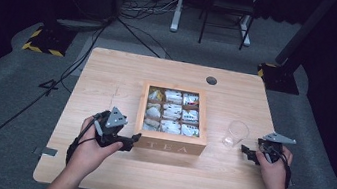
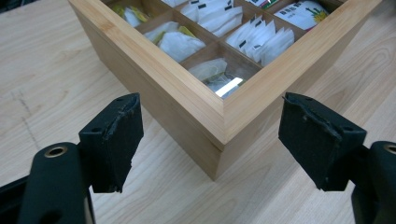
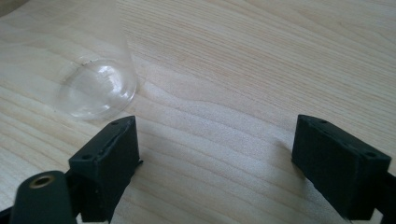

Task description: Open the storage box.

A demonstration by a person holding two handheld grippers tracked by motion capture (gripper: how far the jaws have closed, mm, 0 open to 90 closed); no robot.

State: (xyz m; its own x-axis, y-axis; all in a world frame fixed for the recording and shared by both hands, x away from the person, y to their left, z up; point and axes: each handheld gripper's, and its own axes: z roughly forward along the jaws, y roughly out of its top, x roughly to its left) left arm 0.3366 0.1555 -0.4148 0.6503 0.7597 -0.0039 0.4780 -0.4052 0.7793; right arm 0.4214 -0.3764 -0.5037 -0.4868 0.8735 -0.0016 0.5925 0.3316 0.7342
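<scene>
The tea box sits mid-table, lid shut, its glass top showing 9 compartments of tea bags. All places below are told from this box.

The left hand comes in from the near edge and lies just left of the box's near-left corner, forearm angled inward, wrist low on the table. Its left gripper points level at that corner, tips close beside the front wall. In the left gripper view the jaws stand wide apart, released, with the wooden corner between them ahead of the pads; nothing is pressed or held.

The right hand rests to the right of the box, near the table's right edge, palm turned inward. The right gripper points toward the box, with a clear cup standing between box and gripper. In the right gripper view its jaws gape open over bare wood, the cup's base just beyond the left jaw, apart from it.
</scene>
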